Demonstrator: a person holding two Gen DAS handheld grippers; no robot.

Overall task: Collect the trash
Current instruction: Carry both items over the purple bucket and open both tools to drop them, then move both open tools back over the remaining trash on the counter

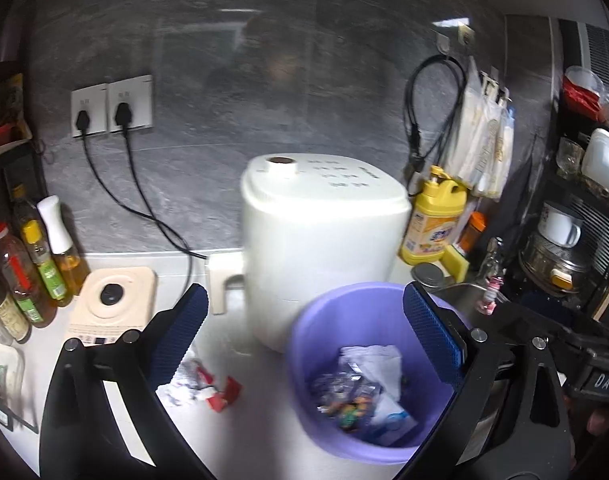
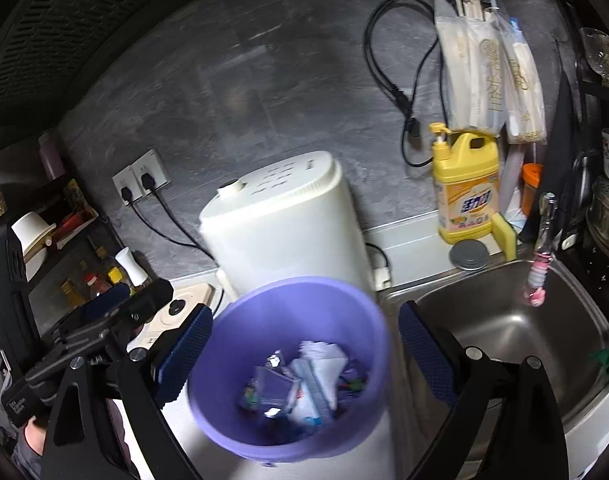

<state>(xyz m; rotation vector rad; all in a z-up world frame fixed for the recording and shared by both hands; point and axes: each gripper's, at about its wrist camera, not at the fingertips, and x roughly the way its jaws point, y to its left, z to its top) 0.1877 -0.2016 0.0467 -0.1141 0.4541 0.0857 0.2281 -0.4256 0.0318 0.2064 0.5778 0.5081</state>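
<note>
Blurred by motion: wrappers and paper inside the purple basin (image 1: 304,340), not identifiable. Partly hidden behind the left jaw: crumpled trash (image 1: 202,390) on the tabletop. Unreadable: bottle labels (image 1: 32,280) at far left.

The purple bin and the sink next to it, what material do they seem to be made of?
The purple bin looks like moulded plastic with a smooth, slightly glossy finish: even colour, thin rounded rim, light passing faintly through the wall. The sink looks like stainless steel, brushed: grey metallic sheen with soft reflections and a pressed rim. Motion blur leaves fine texture uncertain.
</note>
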